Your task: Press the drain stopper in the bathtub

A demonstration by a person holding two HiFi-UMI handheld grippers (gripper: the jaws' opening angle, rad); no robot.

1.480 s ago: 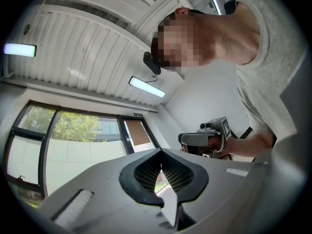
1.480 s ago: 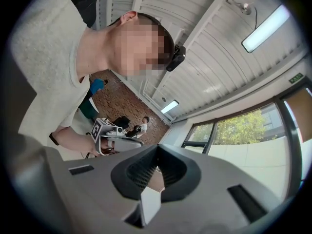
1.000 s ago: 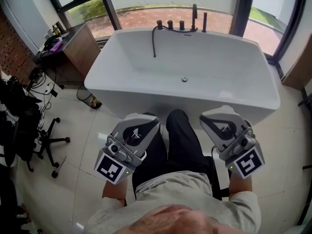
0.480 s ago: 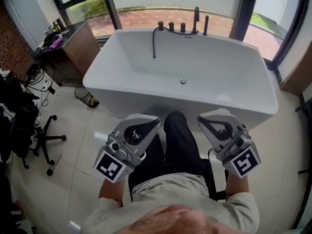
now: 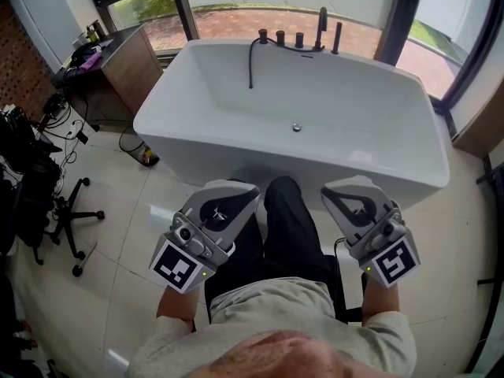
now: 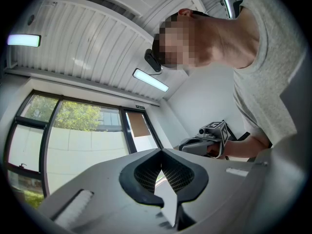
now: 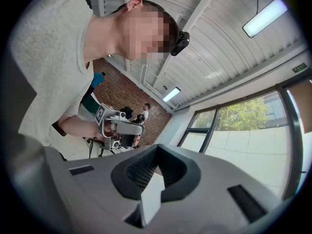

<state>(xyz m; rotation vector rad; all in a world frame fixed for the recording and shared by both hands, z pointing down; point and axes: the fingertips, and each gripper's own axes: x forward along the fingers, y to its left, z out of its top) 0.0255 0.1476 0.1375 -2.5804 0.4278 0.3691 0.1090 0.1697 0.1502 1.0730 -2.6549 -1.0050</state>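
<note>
The small round metal drain stopper sits on the floor of the white bathtub, which stands in front of me in the head view. My left gripper and right gripper are held close to my body, short of the tub's near rim and well away from the stopper. Both point upward: the left gripper and the right gripper see only ceiling, windows and me. Each has its jaws shut with nothing between them. Each gripper view also shows the other gripper, the right one and the left one.
Black taps and a dark hose stand at the tub's far rim, under large windows. A wooden cabinet, cables and an office chair crowd the left side. My dark trouser leg lies between the grippers over a tiled floor.
Both grippers stay held at my waist, shut. The head view has shifted slightly, so the tub sits a little differently in the frame.
</note>
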